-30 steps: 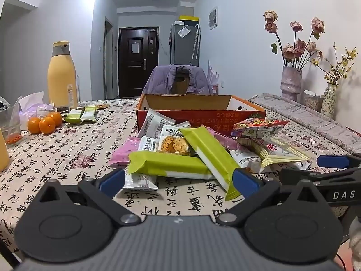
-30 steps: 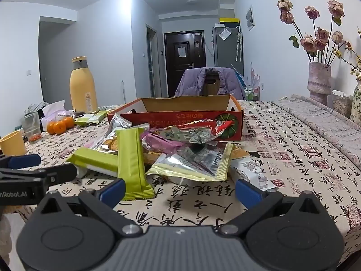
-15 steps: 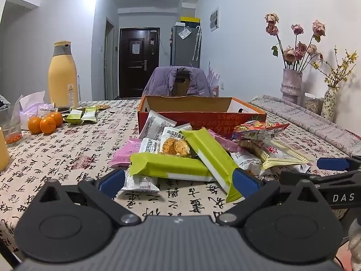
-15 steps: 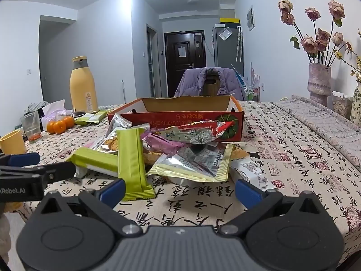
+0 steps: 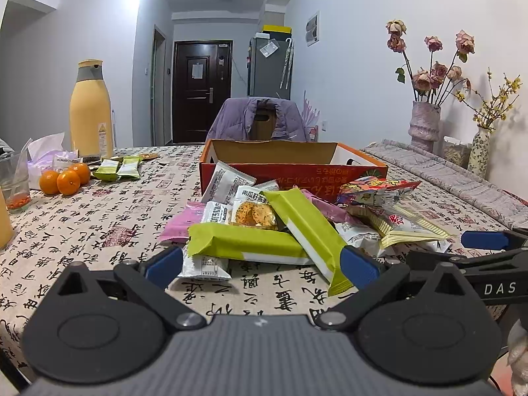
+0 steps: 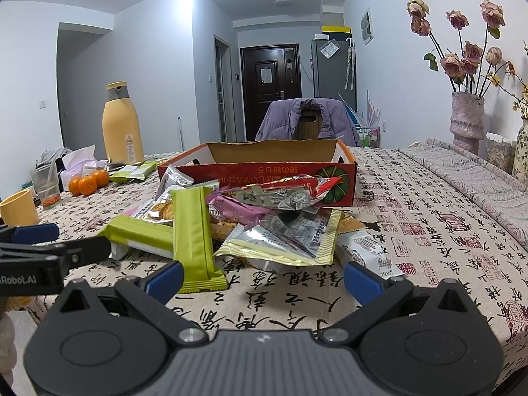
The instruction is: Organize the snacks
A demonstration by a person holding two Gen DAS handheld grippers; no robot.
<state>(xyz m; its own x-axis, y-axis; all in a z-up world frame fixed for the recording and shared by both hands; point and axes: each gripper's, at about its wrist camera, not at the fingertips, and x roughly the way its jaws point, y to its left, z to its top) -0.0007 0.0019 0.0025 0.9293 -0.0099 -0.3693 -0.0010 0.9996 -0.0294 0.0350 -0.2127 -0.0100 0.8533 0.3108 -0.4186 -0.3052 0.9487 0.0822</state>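
Fingers of both the left gripper (image 5: 262,265) and right gripper (image 6: 263,275) hover open and empty, unmoved, snack pile (image 5: 297,224) untouched before the box (image 6: 264,165).

1. The table (image 5: 99,217) wears a cream cloth printed with black calligraphy and red seals.
2. An open red box (image 5: 290,165) stands near the middle.
3. A snack pile (image 5: 297,224) lies just in front of the box, some packets leaning on it.
4. Off to the left: a yellow bottle (image 5: 89,112), oranges (image 5: 64,180), green packets (image 5: 118,168), a plastic cup (image 6: 46,184) and a yellow cup (image 6: 18,208).
5. Two vases (image 5: 424,125) stand at the far right edge.
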